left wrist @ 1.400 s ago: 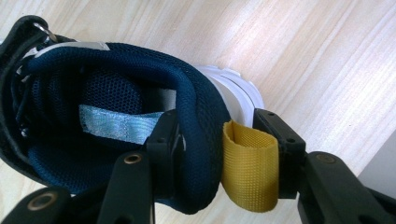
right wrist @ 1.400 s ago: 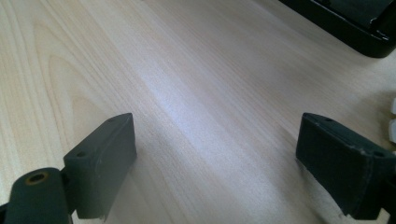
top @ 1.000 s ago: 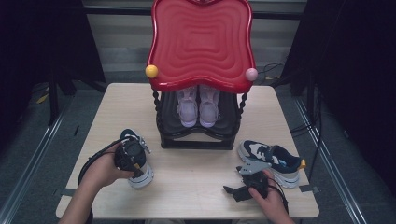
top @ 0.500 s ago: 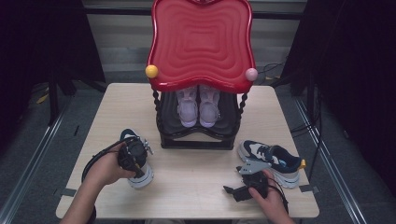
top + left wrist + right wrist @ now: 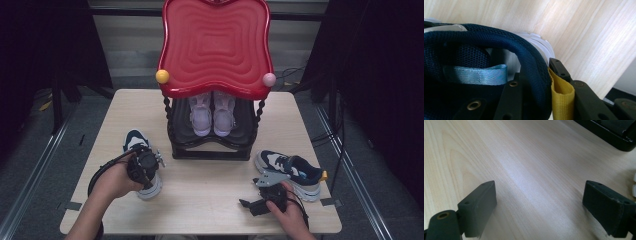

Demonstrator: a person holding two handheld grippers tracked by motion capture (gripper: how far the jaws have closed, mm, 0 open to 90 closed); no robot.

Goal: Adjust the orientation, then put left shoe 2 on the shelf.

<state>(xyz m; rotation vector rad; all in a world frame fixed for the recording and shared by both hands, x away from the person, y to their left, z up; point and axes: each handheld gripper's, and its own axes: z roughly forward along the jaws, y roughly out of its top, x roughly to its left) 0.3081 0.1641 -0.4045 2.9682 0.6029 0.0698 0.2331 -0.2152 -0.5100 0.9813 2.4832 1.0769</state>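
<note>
Since a second ago, drawn in steadily: jaws of the left gripper (image 5: 143,165), now pinching the padded navy heel collar of the left sneaker (image 5: 141,165), one jaw inside the shoe, the other outside against the yellow pull tab (image 5: 560,95). Otherwise unmoved since then. Resting on the table (image 5: 210,192), left of the black rack (image 5: 210,147) under the red tray (image 5: 215,47). Right gripper (image 5: 261,196) spread wide over bare wood, nothing between, just beside the second navy sneaker (image 5: 292,170).

Navy-and-white sneaker (image 5: 142,165), yellow heel loop (image 5: 560,95), glossy red rippled tray (image 5: 215,45), pale wood table (image 5: 210,187)
</note>
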